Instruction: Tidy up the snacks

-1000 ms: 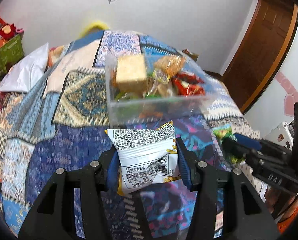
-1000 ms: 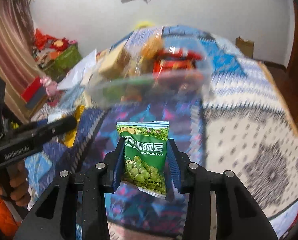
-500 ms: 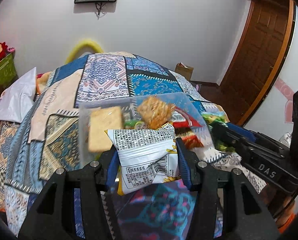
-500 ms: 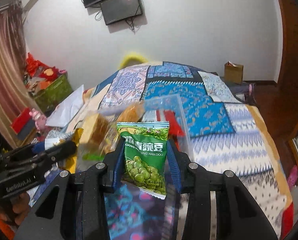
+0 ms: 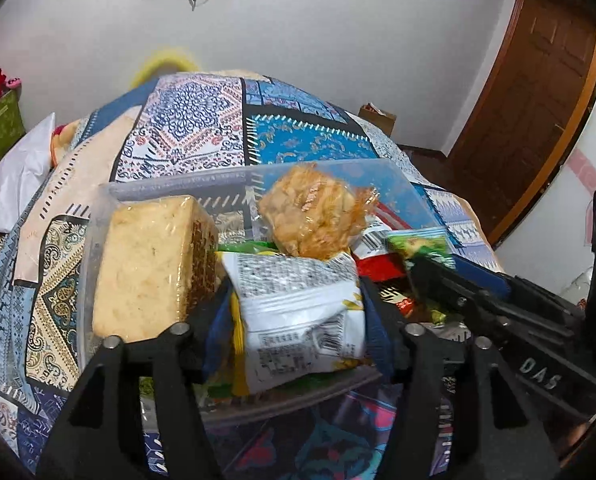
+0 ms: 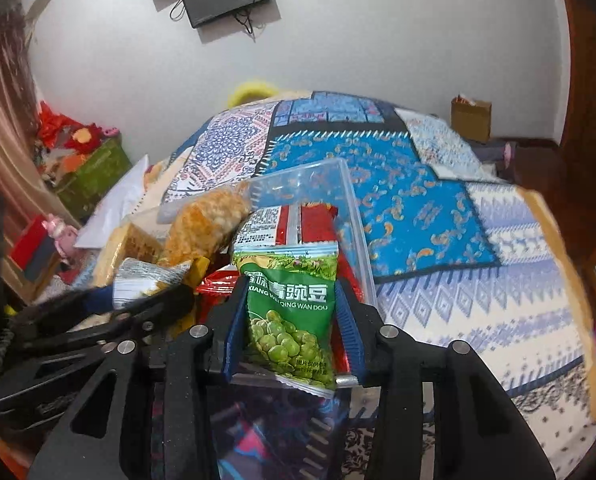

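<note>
My left gripper (image 5: 298, 312) is shut on a white and yellow snack packet (image 5: 298, 316) and holds it over the clear plastic bin (image 5: 170, 188). My right gripper (image 6: 290, 320) is shut on a green pea packet (image 6: 290, 312) and holds it over the near right corner of the same bin (image 6: 354, 216). The bin holds a wrapped pale cake block (image 5: 146, 272), an orange puffed snack bag (image 5: 314, 212) and red packets (image 6: 310, 228). The right gripper also shows in the left wrist view (image 5: 430, 272), and the left gripper in the right wrist view (image 6: 166, 296).
The bin sits on a bed with a blue patterned quilt (image 6: 410, 200). A white pillow (image 5: 14, 180) lies at the left. Green and red boxes (image 6: 94, 172) stand by the left wall. A wooden door (image 5: 538, 92) is at the right.
Both grippers have moved forward and up with their packets, from in front of the bin to above it. The bin now looks much closer in both views.
</note>
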The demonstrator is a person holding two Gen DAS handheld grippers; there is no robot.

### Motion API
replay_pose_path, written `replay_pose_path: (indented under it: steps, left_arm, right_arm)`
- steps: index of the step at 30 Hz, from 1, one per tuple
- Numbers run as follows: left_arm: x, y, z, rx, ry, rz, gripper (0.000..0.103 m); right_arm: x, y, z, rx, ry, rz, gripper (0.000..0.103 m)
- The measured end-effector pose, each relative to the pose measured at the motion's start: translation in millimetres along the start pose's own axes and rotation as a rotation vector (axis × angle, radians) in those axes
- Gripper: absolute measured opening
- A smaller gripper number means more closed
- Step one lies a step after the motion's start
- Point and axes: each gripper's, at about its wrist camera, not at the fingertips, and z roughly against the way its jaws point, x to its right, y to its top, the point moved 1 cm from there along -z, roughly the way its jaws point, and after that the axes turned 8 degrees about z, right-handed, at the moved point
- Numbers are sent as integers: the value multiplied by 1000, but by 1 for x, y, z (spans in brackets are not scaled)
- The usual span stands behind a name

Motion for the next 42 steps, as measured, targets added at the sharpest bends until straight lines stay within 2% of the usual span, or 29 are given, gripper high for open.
replay_pose_path:
  steps: [2, 5, 8, 11, 15, 25, 27, 29, 31, 34, 37, 42]
  left_arm:
    - [-2, 1, 2, -7, -3, 6, 68]
    - [-5, 1, 10, -17, -25, 27, 68]
    - [-7, 3, 28, 6, -34, 32, 68]
    - [-9, 5, 52, 41, -47, 41, 68]
    - [-10, 7, 96, 120, -40, 35, 68]
    - [-6, -4, 223, 359, -40, -3, 68]
    - [-3, -11, 244, 400, -36, -18, 70]
    - [-2, -16, 258, 427, -39, -22, 82]
    - [-1, -22, 271, 461, -36, -34, 85]
    - [3, -31, 286, 500, -15, -58, 94]
    - [4, -38, 297, 523, -10, -74, 97]
    - [7, -47, 304, 532, 0, -89, 98]
  right_arm:
    - [1, 2, 2, -11, -17, 7, 44]
    - [0, 3, 7, -16, -12, 3, 49]
    - [-3, 5, 17, 3, -11, 5, 57]
    - [-10, 8, 35, 32, -20, 28, 58]
    - [-20, 15, 62, 82, -22, 60, 58]
    - [-69, 18, 166, 273, 2, 166, 60]
    - [-74, 16, 179, 301, 8, 173, 66]
    - [-81, 12, 193, 335, -2, 181, 78]
    - [-87, 8, 202, 359, -18, 191, 84]
    - [-93, 3, 210, 377, -29, 210, 89]
    - [-97, -1, 216, 399, -39, 209, 101]
    - [-98, -11, 221, 415, -44, 204, 103]
